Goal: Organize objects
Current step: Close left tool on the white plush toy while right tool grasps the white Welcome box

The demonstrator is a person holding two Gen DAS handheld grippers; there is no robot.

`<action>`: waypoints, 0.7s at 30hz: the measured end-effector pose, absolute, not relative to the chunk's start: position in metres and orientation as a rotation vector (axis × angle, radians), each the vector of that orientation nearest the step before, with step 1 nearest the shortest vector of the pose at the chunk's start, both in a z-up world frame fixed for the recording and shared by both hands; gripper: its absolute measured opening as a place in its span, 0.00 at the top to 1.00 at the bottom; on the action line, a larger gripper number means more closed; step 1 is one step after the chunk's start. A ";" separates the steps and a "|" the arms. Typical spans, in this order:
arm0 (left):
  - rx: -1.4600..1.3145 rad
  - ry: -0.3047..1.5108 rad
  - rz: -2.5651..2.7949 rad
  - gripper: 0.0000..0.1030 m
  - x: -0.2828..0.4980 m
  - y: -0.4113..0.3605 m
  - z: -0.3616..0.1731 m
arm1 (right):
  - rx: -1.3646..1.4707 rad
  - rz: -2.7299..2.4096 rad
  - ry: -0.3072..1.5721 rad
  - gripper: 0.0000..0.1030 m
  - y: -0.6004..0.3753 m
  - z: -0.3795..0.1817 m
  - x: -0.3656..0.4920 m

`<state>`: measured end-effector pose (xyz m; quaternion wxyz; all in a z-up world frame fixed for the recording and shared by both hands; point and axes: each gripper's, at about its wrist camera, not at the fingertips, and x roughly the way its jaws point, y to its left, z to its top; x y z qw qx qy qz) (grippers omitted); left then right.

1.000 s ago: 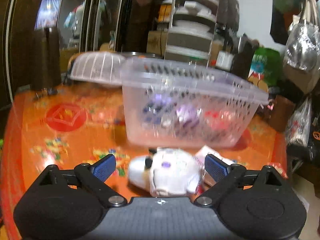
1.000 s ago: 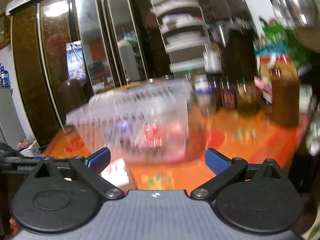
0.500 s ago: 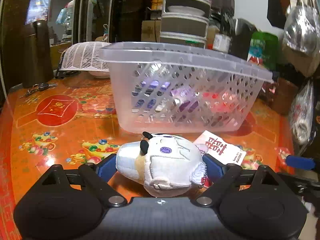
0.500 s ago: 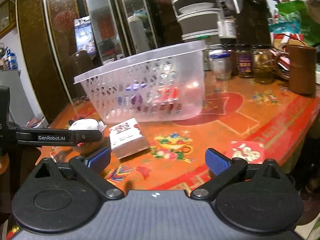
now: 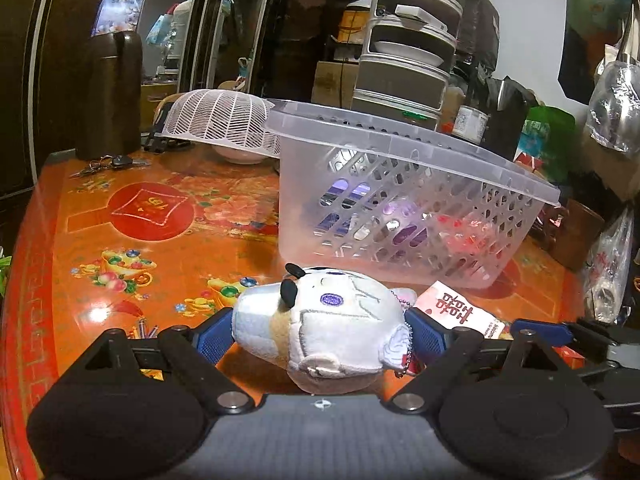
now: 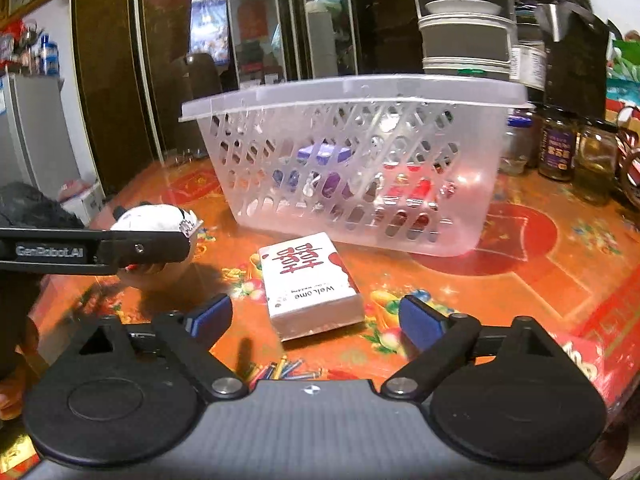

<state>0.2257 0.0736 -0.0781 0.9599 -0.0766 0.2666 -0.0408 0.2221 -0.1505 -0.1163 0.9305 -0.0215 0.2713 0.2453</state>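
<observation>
A white plush toy (image 5: 320,328) with black ears lies on the orange table between the fingers of my left gripper (image 5: 318,334), whose blue pads touch both its sides. It also shows in the right wrist view (image 6: 154,218), held by the left gripper's finger (image 6: 132,250). A white and red tissue pack (image 6: 310,284) lies flat just ahead of my open, empty right gripper (image 6: 316,320). A clear plastic basket (image 6: 472,184) with purple and red items inside stands behind both; it also shows in the left wrist view (image 5: 304,208).
A white upturned mesh cover (image 5: 220,120) and keys (image 5: 108,164) lie at the back left. Jars (image 6: 556,148) stand right of the basket. A red packet (image 6: 588,360) lies near the table's right edge. A stacked steamer (image 5: 404,60) stands behind.
Both grippers came down toward the table. My left gripper closed in around the plush toy. My right gripper moved up to the tissue pack.
</observation>
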 end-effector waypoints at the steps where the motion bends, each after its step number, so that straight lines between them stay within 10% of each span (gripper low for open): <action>1: -0.156 0.541 -0.085 0.11 0.226 0.074 -0.078 | -0.056 0.499 0.567 0.16 -0.148 -0.117 0.225; 12: -0.148 0.541 -0.090 0.11 0.226 0.072 -0.079 | -0.145 0.498 0.602 0.44 -0.133 -0.115 0.234; 21: -0.142 0.535 -0.094 0.11 0.225 0.069 -0.078 | -0.033 0.446 0.494 0.44 -0.172 -0.106 0.199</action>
